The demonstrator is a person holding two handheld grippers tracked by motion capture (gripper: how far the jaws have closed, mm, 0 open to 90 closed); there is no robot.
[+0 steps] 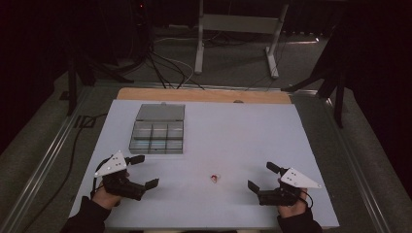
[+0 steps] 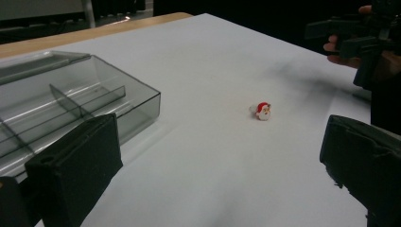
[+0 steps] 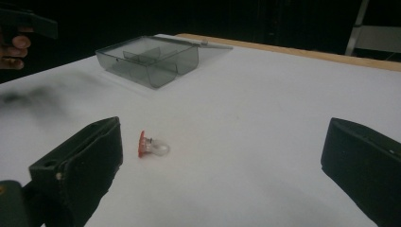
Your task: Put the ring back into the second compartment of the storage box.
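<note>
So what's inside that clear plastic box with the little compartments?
Nothing that I can see: the compartment box lies open, its lid folded back flat, and the visible sections look empty. In the left gripper view, a jaw covers part of its near side.

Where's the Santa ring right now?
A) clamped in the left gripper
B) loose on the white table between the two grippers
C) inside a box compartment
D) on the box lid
B: the Santa ring lies by itself on the white table, between the open left gripper and the open right gripper, apart from the clear compartment box.
</note>
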